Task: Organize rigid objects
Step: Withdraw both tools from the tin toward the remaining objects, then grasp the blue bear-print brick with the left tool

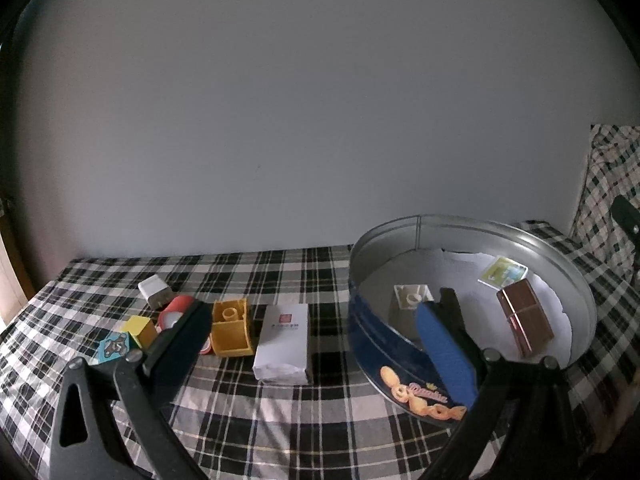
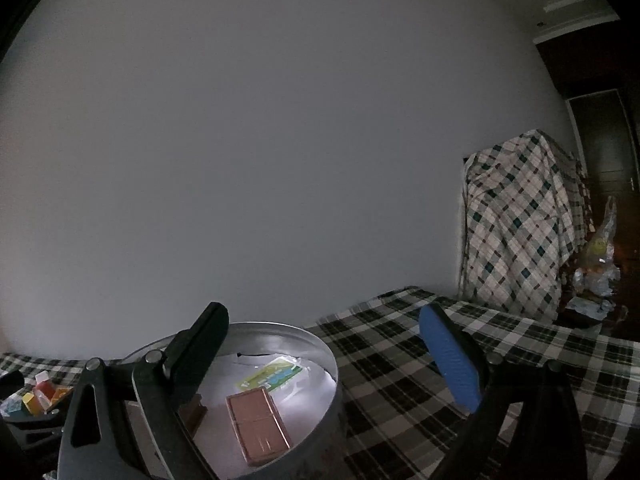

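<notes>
The left gripper (image 1: 316, 332) sits nearest the lens, its jaws spread wide with nothing between them; one black finger (image 1: 180, 340) overlaps the toy cluster in view and the blue-padded finger (image 1: 444, 344) stands in front of the near wall of the round tin (image 1: 372, 336). Between the two fingers lies a bare strip of checked cloth (image 1: 280, 420), and on it a white carton (image 1: 284, 342) lies flat with free cloth on its near side. Just left of the carton a yellow block (image 1: 232, 332) stands with its hollow side up, and beside and behind it are crowded a red can (image 1: 176, 312), a small yellow cube (image 1: 140, 330), a blue picture cube (image 1: 114, 346) and a white plug (image 1: 154, 290), all near one another. The tin, blue outside with a biscuit print and silver within, holds a white block (image 1: 412, 298), a brown box (image 1: 524, 318) leaning on its paper lining, and a green card (image 1: 504, 272) at its far side. From the right wrist view, the right gripper (image 2: 324, 360) is also wide open and empty, its dark finger (image 2: 196, 356) over the tin's rim and its blue one (image 2: 452, 364) above open cloth right of the tin. Beyond is the table's far edge, a plain wall (image 1: 304, 100), and at the right a cloth-draped bulk (image 2: 516, 220).
</notes>
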A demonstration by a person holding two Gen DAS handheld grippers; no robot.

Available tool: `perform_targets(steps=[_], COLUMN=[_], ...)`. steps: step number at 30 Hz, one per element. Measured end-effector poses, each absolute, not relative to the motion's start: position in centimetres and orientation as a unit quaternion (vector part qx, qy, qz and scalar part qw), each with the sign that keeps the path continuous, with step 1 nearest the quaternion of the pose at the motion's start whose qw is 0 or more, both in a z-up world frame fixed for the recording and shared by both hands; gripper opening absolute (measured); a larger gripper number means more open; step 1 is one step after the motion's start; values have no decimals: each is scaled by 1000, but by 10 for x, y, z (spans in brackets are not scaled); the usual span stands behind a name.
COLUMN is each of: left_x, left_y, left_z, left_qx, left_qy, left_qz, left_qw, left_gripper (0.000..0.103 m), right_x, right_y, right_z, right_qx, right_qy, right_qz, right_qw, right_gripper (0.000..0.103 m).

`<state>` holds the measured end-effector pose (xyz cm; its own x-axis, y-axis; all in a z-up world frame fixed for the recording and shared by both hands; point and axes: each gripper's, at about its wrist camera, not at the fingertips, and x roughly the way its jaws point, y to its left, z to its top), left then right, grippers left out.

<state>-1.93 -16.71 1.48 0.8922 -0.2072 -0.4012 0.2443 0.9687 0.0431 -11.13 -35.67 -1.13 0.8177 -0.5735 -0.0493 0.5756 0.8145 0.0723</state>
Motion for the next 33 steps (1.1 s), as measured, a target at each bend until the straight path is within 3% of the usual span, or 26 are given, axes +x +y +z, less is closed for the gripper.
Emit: perform_targets(steps=[17,33], left_x=[-10,31], left_y=[-129,-23], left_z=[9,-3], left_qx=[41,2], left_qy=[235,300], left_qz=[-123,-52], left_qw=[963,953], left_gripper=[103,102], right_x=[-119,-83], right_y=[-319,-241], right_z=[-13,-30], right_qx=[27,32], right_qy=[17,91], right_qz=[-281,-180], right_qw=[959,979], right_gripper=[98,98])
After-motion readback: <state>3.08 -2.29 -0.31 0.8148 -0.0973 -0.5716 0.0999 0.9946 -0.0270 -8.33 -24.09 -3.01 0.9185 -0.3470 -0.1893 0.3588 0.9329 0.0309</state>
